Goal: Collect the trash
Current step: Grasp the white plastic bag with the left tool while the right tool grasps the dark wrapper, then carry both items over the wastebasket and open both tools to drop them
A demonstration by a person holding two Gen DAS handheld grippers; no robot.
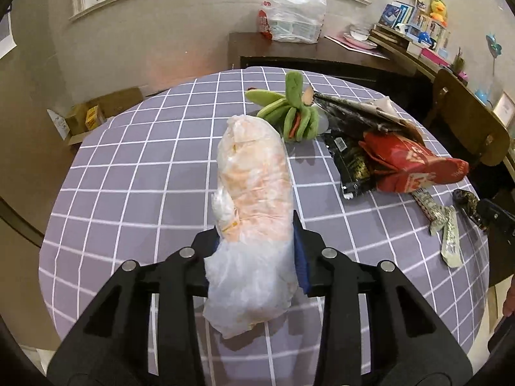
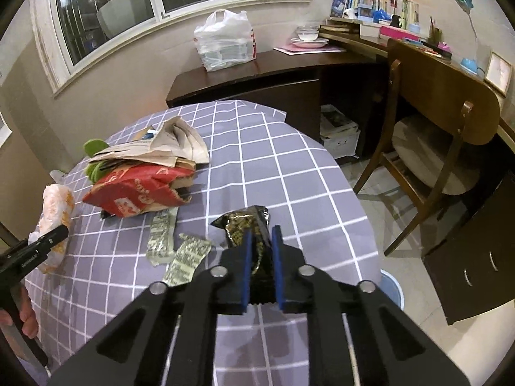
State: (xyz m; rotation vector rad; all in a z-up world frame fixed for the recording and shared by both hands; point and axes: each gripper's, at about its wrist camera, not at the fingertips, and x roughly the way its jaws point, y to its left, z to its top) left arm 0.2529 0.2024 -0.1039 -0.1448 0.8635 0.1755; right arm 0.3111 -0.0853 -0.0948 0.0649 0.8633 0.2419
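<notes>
Item: left gripper (image 1: 257, 234) pinched the white-and-orange plastic bundle (image 1: 254, 199) over the checked tablecloth (image 1: 128, 177), right gripper (image 2: 261, 244) pinched a dark foil wrapper (image 2: 248, 228); advised lifting both steadily, grip firm, clear of the remaining litter.

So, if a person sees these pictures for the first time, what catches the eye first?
Most likely the pale plastic-wrapped bundle, clamped upright in the left gripper and filling the middle of the left wrist view. Next, the crumpled black and gold wrapper pinched in the right gripper, and the red paper bag in the litter heap on the checked tablecloth.
</notes>
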